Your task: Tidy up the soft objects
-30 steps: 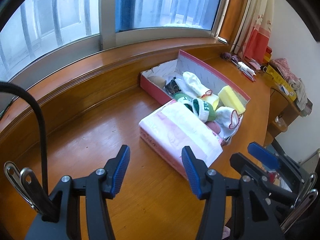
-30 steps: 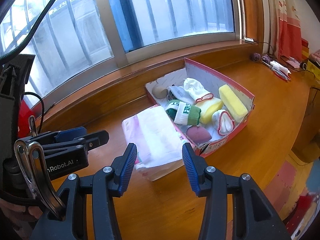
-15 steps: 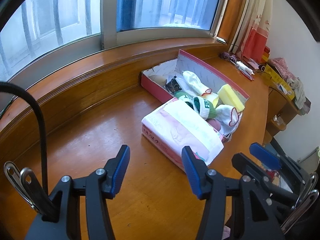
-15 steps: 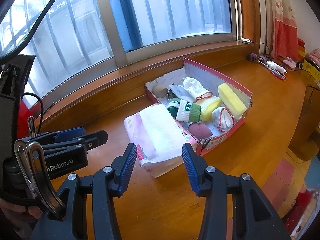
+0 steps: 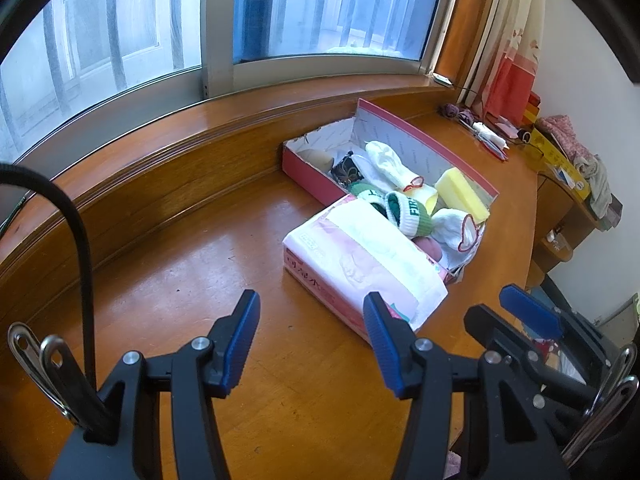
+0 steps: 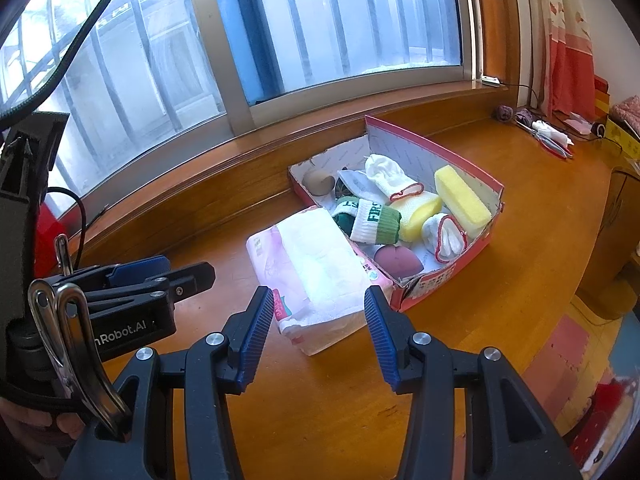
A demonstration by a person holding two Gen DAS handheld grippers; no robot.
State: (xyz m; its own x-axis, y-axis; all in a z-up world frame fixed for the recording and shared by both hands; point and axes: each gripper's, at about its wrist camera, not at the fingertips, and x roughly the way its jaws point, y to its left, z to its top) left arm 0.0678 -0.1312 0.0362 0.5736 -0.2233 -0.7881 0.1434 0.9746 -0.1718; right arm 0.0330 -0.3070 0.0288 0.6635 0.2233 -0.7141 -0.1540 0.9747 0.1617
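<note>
A red cardboard box point(image 6: 448, 276) sits on the wooden desk; it also shows in the left wrist view point(image 5: 308, 172). It holds a yellow sponge point(image 6: 462, 200), white gloves point(image 6: 390, 178), a green-and-white sock roll point(image 6: 374, 222) and a maroon pad point(image 6: 398, 260). A pink tissue pack point(image 6: 316, 264) lies against the box's near side, also in the left wrist view point(image 5: 360, 260). My left gripper point(image 5: 310, 324) is open and empty, short of the pack. My right gripper point(image 6: 318, 322) is open and empty, just before the pack's near end.
The window sill point(image 5: 180, 128) runs behind the box. Small items and a red curtain point(image 6: 568, 52) lie at the desk's far right end. The desk edge drops to a patterned floor mat point(image 6: 580, 352) at right. A black cable point(image 5: 80, 240) hangs at left.
Both grippers have pulled back a little from the tissue pack and box, which look smaller and farther. Both stay open and empty. The objects have not moved.
</note>
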